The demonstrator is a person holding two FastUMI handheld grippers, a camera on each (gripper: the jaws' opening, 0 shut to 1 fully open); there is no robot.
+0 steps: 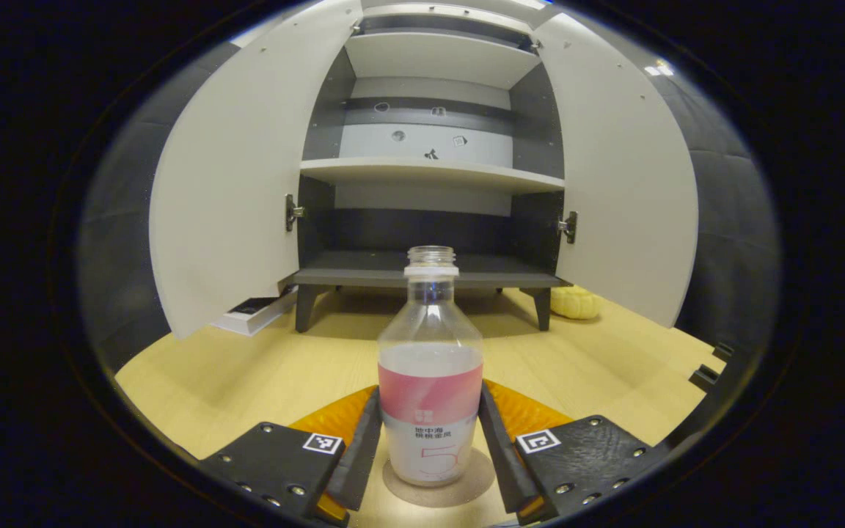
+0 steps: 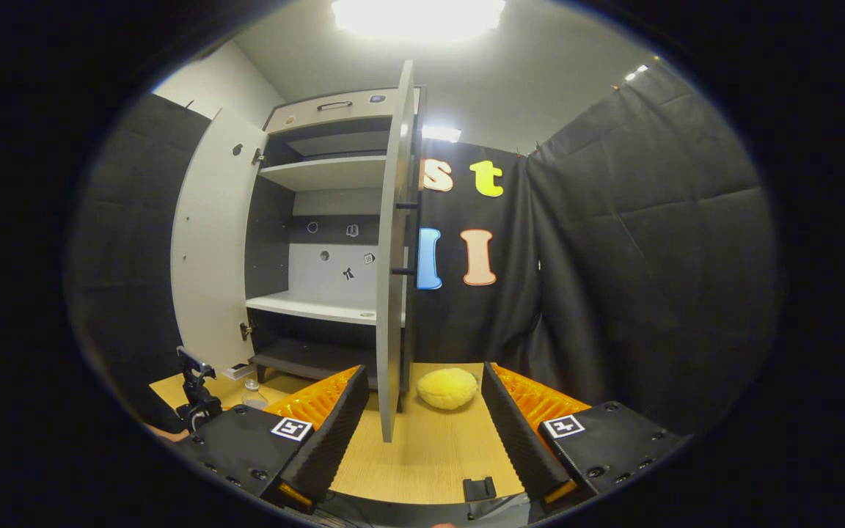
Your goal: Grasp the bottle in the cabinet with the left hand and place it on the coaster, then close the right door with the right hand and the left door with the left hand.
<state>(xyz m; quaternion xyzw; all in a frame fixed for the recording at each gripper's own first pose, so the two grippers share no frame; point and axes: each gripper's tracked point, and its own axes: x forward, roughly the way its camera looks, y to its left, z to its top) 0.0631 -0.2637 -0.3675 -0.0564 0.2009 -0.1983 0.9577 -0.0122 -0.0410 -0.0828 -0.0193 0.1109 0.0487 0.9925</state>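
Left gripper view: left gripper (image 1: 430, 447) flanks the bottle (image 1: 430, 389) on a half-hidden coaster (image 1: 466, 490), contact unclear.

probably staged test booth: black cloth walls (image 2: 635, 242), lone cabinet (image 1: 430, 169) on wooden table (image 1: 598, 359).

Left gripper view: bottle (image 1: 430, 381) upright on coaster (image 1: 439, 490), on table (image 1: 246, 381), between fingers of left gripper (image 1: 430, 447). Behind it, cabinet (image 1: 430, 183) with left door (image 1: 228, 176) and right door (image 1: 624, 169) swung open; shelves inside. Flat box (image 1: 254, 314) on table under left door; round cushion (image 1: 575, 302) beside cabinet's right leg.

Right gripper view: right door's edge just ahead of right gripper (image 2: 419, 433); cushion to its right, cabinet interior to its left.
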